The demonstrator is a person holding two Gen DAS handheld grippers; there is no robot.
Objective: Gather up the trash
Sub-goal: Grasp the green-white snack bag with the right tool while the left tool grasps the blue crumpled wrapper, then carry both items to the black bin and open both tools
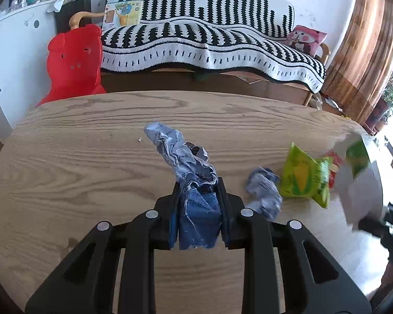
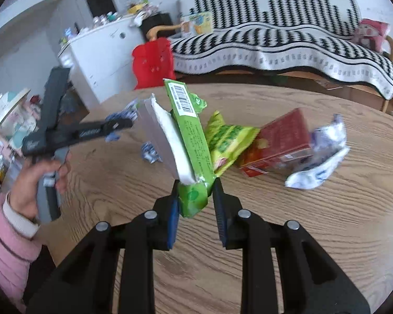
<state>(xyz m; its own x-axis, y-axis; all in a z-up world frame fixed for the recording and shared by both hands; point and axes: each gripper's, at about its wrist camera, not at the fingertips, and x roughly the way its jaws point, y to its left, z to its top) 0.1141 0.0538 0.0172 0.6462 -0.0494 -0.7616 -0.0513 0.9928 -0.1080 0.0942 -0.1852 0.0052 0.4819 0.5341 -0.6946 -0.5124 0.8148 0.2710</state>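
Trash is in both tongs: the left gripper (image 1: 198, 196) is clenched on a crumpled blue-printed paper (image 1: 186, 167), whose long loose end sticks out past the pads above the wooden table (image 1: 91, 136), and the right gripper (image 2: 195, 191) is pinching the bottom corner of a torn green carton (image 2: 188, 130), its white inner flap hanging open.

Both holds look chancy. The paper is gripped near one end only (most of it hangs free), so a quick swing could tear it or let it slide out. The carton is caught by a small crushed corner and leans tall over the pads; I judge it may pivot or drop if the hand tilts, and its flap could snag.

Several pieces are not yet collected. In the left view, a smaller paper wad (image 1: 264, 193) lies just beside the held paper, with a yellow-green snack bag (image 1: 304, 178) beyond it. In the right view, a red box (image 2: 280, 141) touches that bag, and a crumpled white wrapper (image 2: 319, 154) lies against the box's far side.

The person's left hand (image 2: 36, 180), in a pink sleeve (image 2: 5, 240), holds its tool close to the carton, so the two loads could knock together. A red chair (image 1: 73, 62) and a striped sofa (image 1: 209, 39) stand beyond the table, well clear.
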